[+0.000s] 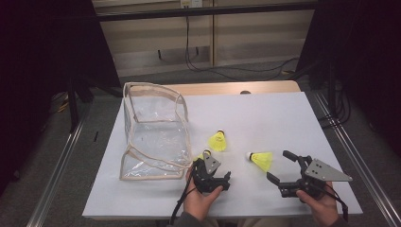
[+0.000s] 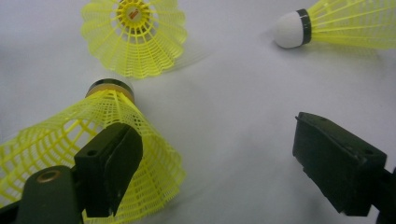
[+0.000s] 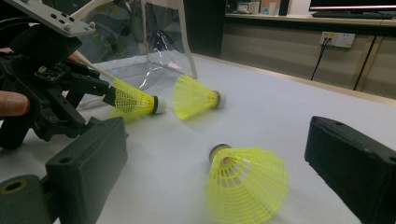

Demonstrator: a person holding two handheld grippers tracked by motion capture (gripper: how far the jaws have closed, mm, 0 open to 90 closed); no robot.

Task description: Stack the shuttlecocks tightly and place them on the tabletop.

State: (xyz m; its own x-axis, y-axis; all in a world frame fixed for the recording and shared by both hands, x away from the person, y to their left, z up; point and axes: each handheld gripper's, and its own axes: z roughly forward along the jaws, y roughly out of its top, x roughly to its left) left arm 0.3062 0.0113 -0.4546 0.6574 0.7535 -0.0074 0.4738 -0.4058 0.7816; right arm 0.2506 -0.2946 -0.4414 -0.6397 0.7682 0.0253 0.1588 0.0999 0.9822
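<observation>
Left tool (image 1: 206,173) stands spread near the tabletop's (image 1: 265,113) front edge, one jaw lying over a shuttlecock's (image 2: 88,154) skirt to straddle it, presumably for the bag (image 1: 151,137) beside it. Right tool (image 1: 283,170) waits spread around another shuttlecock (image 3: 245,184).

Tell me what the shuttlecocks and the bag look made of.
Shuttlecocks: likely moulded yellow plastic, going by the lattice skirt, with a white, matte, foam-like or cork tip. Bag: clear glossy plastic film, probably vinyl, showing creases and glare, edged with beige fabric-like trim.
</observation>
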